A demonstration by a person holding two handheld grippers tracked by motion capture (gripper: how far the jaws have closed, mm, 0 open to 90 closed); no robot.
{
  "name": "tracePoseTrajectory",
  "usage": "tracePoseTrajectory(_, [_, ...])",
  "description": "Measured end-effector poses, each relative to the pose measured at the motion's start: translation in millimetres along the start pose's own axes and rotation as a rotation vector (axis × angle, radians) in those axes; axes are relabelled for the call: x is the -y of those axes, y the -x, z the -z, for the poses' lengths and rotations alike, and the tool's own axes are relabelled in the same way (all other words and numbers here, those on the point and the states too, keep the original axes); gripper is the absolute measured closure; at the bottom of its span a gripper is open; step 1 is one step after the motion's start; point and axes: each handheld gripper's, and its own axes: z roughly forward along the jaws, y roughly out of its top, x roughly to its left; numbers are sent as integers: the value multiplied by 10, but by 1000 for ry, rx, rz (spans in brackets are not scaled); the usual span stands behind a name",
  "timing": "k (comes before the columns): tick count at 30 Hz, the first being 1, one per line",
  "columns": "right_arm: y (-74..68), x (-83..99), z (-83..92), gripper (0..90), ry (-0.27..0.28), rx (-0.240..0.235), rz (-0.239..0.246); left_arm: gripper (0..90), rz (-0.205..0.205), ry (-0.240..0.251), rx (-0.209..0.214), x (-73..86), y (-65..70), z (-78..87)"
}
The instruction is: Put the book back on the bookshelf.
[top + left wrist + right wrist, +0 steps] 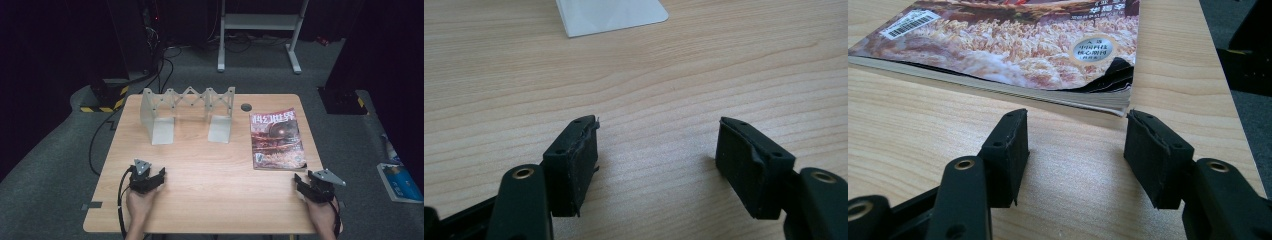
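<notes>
- Left gripper (159,176): held in the person's left hand (141,201) at the near-left part of the wooden table (210,175); jaws wide apart, bare wood between them, nothing gripped; in the left gripper view its pads (574,165) hover just over the tabletop, a white base plate (611,15) lying farther ahead.
- Folding metal rack (187,112): upright at the far side of the table, left of centre; zigzag lattice spans between two end panels, each with a flat foot on the wood.
- Magazine (276,137): lies flat, cover up, on the right half of the table, right of the rack and apart from it.
- Right gripper (300,181): at the near-right corner, just before the magazine's near right corner; jaws wide, holding nothing; in the right gripper view the magazine's page edge (1083,97) lies close ahead of the pads, not between them.
</notes>
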Motion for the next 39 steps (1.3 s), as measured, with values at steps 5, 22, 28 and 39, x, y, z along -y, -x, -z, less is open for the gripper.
tracePoseTrajectory(5, [-11,-4,-10,425,1,13,-13,332,2,1,-2,-1,-4,-4])
tracePoseTrajectory(22, [-2,-8,-1,425,-7,9,-11,331,6,3,-6,1,-2,-5])
tracePoseTrajectory(28, [2,-16,6,427,-16,7,-10,328,3,1,-3,2,-2,-1])
tracePoseTrajectory(39, [55,-53,30,444,-43,-10,-65,325,3,1,2,1,-2,-2])
